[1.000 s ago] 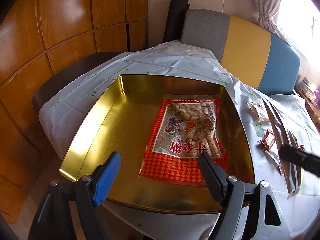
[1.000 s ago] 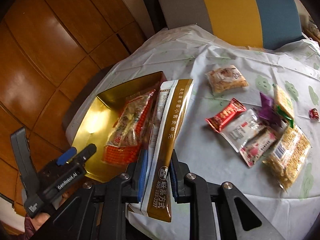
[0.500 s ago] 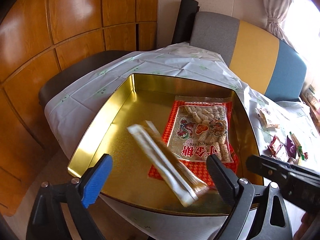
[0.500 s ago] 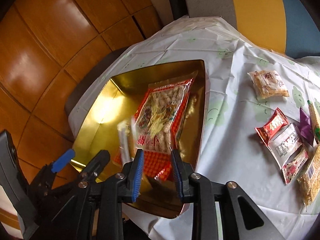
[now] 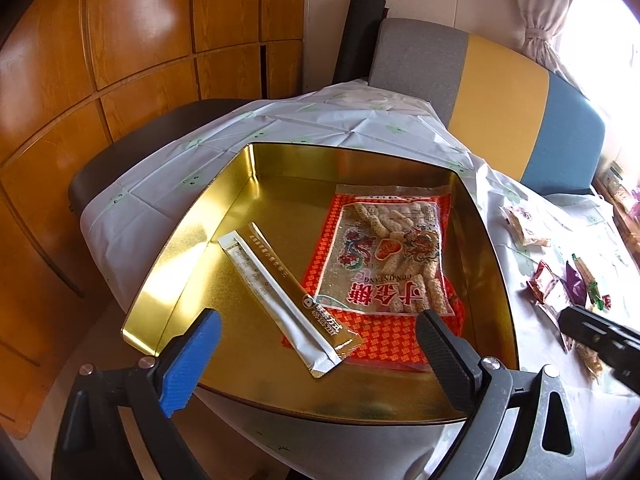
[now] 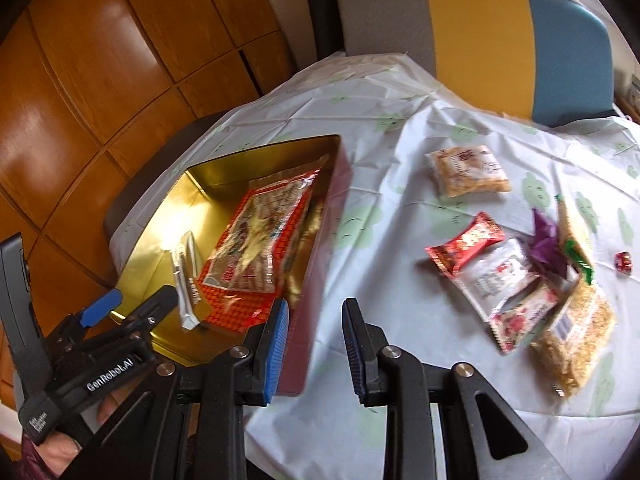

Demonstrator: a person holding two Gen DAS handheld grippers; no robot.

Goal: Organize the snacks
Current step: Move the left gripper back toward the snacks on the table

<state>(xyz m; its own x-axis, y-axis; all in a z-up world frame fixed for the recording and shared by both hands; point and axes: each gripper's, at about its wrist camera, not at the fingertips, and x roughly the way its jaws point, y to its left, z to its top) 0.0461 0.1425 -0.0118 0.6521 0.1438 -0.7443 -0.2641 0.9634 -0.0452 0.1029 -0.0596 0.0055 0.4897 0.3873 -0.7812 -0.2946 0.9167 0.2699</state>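
Wood-panelled wall (image 5: 132, 40), tricolour chair (image 5: 496, 92)

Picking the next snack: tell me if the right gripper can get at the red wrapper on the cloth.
Probably yes. The right gripper is empty, jaws apart, over bare tablecloth; the red wrapper lies uncovered with nothing between them.

My left gripper (image 6: 120, 312) and right gripper (image 6: 314, 352) are black-framed, blue-padded, silver-screwed; the left bears white "GenRobot.AI" lettering.

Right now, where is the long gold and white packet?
The long gold and white packet lies flat inside the gold tin, left of the big red snack bag in the left wrist view, its near end overlapping that bag's corner.
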